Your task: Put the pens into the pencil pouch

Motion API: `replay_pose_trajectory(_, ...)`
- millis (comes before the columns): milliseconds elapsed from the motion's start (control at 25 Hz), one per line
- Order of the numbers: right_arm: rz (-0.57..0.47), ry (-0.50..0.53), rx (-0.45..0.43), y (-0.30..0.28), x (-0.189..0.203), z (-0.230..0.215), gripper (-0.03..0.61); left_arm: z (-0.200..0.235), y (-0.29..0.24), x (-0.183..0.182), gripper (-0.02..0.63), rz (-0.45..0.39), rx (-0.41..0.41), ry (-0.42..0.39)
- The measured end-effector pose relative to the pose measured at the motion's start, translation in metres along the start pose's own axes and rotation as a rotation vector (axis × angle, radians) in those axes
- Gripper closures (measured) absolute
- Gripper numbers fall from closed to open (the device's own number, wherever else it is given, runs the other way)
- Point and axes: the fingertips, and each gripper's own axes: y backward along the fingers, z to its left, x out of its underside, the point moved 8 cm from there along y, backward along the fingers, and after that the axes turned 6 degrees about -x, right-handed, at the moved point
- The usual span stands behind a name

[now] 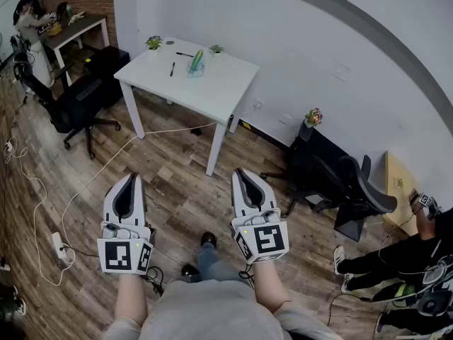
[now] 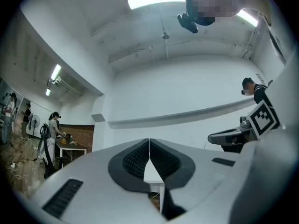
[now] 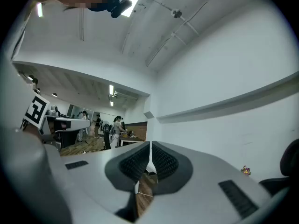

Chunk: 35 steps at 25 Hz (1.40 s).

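Two black pens point(image 1: 172, 69) and a green pencil pouch point(image 1: 196, 62) lie on the white bench point(image 1: 230, 83), well apart from the left gripper point(image 1: 131, 181) and right gripper point(image 1: 244, 176). The fingers of both are closed and empty.

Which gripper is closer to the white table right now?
Right, slightly. The right gripper points toward the near corner of the white table; the left gripper sits farther back, toward its left end. Both are well short of it, shut and empty.
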Motion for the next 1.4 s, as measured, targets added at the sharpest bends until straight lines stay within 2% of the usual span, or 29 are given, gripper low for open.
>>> replay_pose_trajectory(720,0.004,0.009,0.002,-0.023,0.005,-0.025,0.543,-0.008,-0.036,0.01,0.589,-0.002,0.001,-0.01)
replay_pose_trajectory(1040,-0.044,0.04,-0.038,-0.076,0.001,-0.058,0.543,-0.002,-0.094,0.02,0.589,-0.009,-0.007,-0.019)
replay_pose_trajectory(1400,-0.061,0.043,-0.077,-0.142,-0.002,-0.116,0.543,-0.006,-0.174,0.02,0.589,-0.071,-0.035,-0.006)
